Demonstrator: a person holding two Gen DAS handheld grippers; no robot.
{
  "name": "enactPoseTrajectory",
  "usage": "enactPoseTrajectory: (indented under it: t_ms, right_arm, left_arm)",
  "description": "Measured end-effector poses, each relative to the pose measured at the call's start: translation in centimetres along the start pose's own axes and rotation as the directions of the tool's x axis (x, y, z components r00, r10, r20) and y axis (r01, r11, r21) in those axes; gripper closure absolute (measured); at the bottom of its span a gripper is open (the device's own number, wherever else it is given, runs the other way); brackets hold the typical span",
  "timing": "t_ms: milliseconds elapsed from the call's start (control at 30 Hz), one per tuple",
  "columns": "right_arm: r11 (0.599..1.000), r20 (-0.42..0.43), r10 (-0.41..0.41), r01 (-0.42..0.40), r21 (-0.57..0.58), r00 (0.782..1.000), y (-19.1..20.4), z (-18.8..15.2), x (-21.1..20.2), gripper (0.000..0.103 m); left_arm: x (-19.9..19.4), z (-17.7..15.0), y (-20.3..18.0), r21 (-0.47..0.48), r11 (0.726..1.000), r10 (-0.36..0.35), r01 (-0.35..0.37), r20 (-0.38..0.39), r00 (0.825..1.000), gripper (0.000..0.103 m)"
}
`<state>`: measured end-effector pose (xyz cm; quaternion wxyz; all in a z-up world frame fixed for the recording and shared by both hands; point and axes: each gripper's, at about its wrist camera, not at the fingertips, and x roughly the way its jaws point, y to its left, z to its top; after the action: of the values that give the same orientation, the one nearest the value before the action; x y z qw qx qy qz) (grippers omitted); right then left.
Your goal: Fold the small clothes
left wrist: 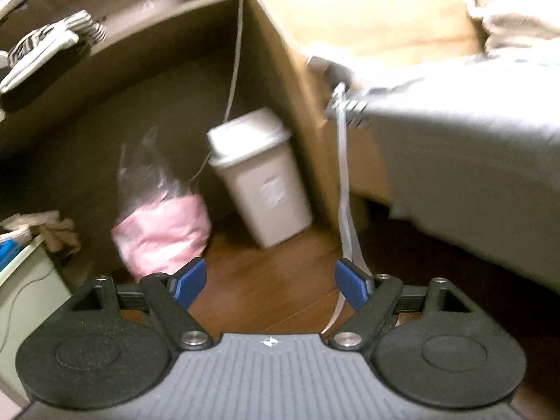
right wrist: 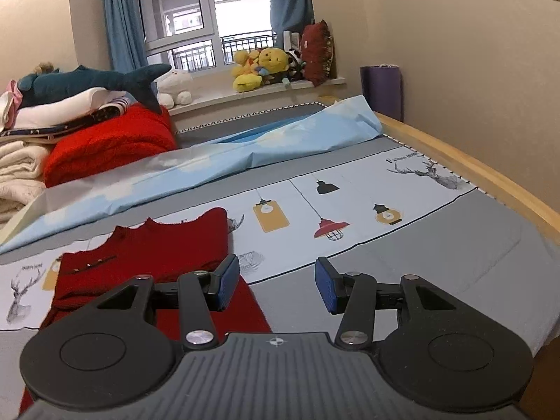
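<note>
Red sweater lies flat near the bed's front edge. Right gripper hangs half open, empty, over its side. Left gripper, wide, empty, faces the floor. Grab both corners evenly.

So the bed has a grey sheet with a white printed band of lamps and deer heads, plus a pale wooden frame along its right edge. A small dark red knitted garment lies flat near the front edge, left side. Behind it a crumpled light blue sheet runs across the bed. At the far left corner sits a folded bright red fleece blanket beside folded cream blankets.
</note>
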<state>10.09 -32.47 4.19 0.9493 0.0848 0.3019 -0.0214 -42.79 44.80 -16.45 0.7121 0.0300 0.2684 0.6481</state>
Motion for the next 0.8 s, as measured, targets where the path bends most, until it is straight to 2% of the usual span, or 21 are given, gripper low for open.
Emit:
enactPoseTrajectory:
  t_ms: [100,167,233,267,333,433,467,700,800]
  right_arm:
    - [1.000,-0.005,-0.010,0.010,0.011,1.000,-0.2,-0.1,0.2,0.053]
    - [1.000,-0.009,-0.006,0.006,0.016,1.000,-0.3,-0.1,0.2,0.053]
    - [1.000,-0.010,0.007,-0.006,0.019,1.000,-0.3,-0.1,0.3,0.053]
    - [1.000,-0.011,0.014,-0.014,0.019,1.000,-0.3,-0.1,0.3,0.053]
    - [1.000,-0.016,0.021,-0.021,0.016,1.000,-0.3,-0.3,0.4,0.053]
    - [0.999,-0.023,0.032,-0.032,0.006,0.999,-0.2,-0.5,0.7,0.053]
    - [0.999,-0.025,0.039,-0.039,0.000,0.999,-0.2,-0.6,0.8,0.053]
    - [0.994,-0.026,0.096,-0.097,-0.049,0.995,-0.4,-1.2,0.6,0.053]
    - [0.991,-0.017,0.120,-0.121,-0.058,0.993,-0.7,-1.3,0.2,0.053]
  left_arm:
    - [-2.4,3.1,-2.1,-0.032,0.998,-0.061,0.063,0.065,0.996,0.018]
    - [-4.4,5.8,-3.8,-0.053,0.990,-0.121,0.127,0.112,0.986,0.018]
    - [-6.2,8.8,-5.6,-0.063,0.978,-0.185,0.197,0.161,0.969,0.018]
    - [-7.4,10.7,-6.9,-0.062,0.966,-0.238,0.253,0.186,0.953,0.018]
    - [-9.3,14.1,-8.8,-0.054,0.934,-0.332,0.352,0.223,0.916,0.018]
    - [-12.6,20.1,-12.3,-0.019,0.883,-0.446,0.470,0.283,0.849,0.018]
    - [-13.9,22.4,-13.4,-0.017,0.860,-0.482,0.511,0.304,0.822,0.018]
    - [-24.3,35.6,-20.3,0.032,0.743,-0.614,0.668,0.431,0.662,0.018]
    - [-29.6,39.4,-23.1,0.081,0.686,-0.672,0.723,0.451,0.587,0.019]
